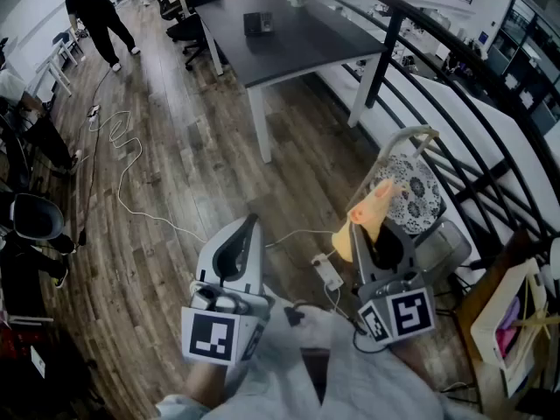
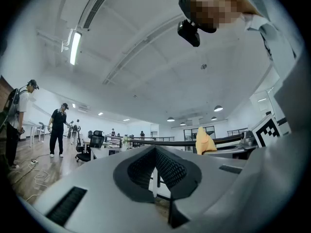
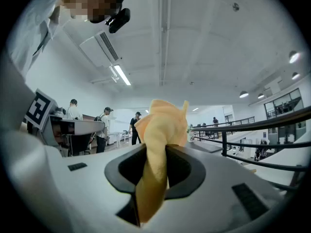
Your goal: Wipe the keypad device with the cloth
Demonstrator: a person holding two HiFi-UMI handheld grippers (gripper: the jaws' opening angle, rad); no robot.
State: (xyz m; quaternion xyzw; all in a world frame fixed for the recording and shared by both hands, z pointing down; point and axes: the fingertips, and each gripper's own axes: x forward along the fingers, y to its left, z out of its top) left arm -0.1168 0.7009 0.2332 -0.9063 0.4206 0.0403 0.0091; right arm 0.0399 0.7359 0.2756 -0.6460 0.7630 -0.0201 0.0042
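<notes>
My right gripper (image 1: 382,234) is shut on an orange-yellow cloth (image 1: 369,215), which sticks up out of the jaws. In the right gripper view the cloth (image 3: 163,125) fills the gripper (image 3: 155,166) from tip to base. My left gripper (image 1: 244,233) is shut with nothing in it, and its jaws meet in the left gripper view (image 2: 155,171), where the cloth (image 2: 204,141) shows to the right. Both grippers are held up off the floor, side by side. A small dark boxy device (image 1: 256,23) stands on a dark table (image 1: 302,51) far ahead, well apart from both grippers.
A black railing (image 1: 455,138) runs along the right. A chair with a patterned cushion (image 1: 413,191) stands just beyond my right gripper. A white power strip (image 1: 328,272) and a cable (image 1: 131,160) lie on the wood floor. A person (image 1: 98,11) walks at the far left.
</notes>
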